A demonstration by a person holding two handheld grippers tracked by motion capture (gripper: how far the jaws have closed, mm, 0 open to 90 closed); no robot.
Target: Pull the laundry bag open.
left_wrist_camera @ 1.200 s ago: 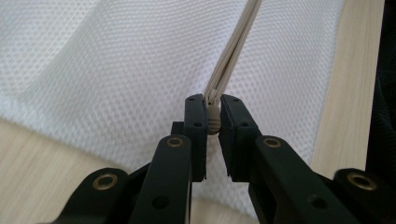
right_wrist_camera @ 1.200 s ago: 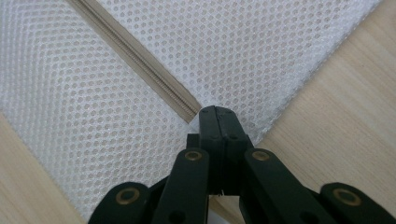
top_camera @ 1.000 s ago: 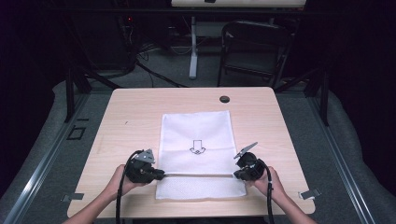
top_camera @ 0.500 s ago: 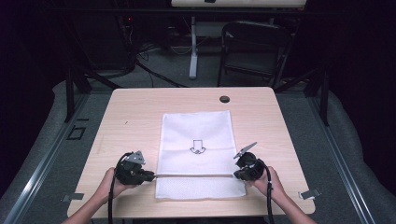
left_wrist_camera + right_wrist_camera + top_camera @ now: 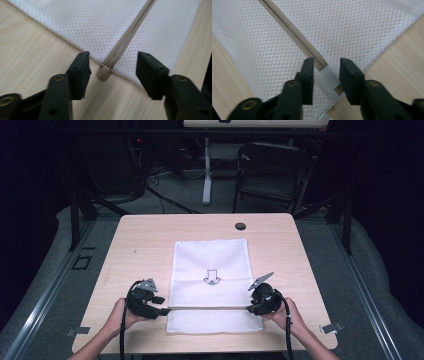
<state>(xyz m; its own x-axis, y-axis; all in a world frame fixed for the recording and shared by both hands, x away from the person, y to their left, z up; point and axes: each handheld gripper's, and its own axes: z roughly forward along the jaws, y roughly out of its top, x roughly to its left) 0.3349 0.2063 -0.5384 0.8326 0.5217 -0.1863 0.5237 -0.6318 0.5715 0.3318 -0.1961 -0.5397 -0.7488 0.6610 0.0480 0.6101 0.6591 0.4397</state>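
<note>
Flanking the near end of a white mesh zip bag (image 5: 210, 272) on a pale wooden table (image 5: 135, 240), the left gripper (image 5: 112, 75) stands with jaws apart either side of the beige zipper pull (image 5: 103, 72), while the right gripper (image 5: 326, 68), jaws narrowly parted, straddles the far end of the beige zipper (image 5: 207, 308). The zipper crosses the bag's width, whose long axis runs away from the person. A printed black arrow (image 5: 211, 277) points toward the person; no writing is legible.

left gripper (image 5: 112, 72) wide; right gripper (image 5: 326, 75) narrower.

Arrow sign on mesh bag (image 5: 212, 270) (no text).
</note>
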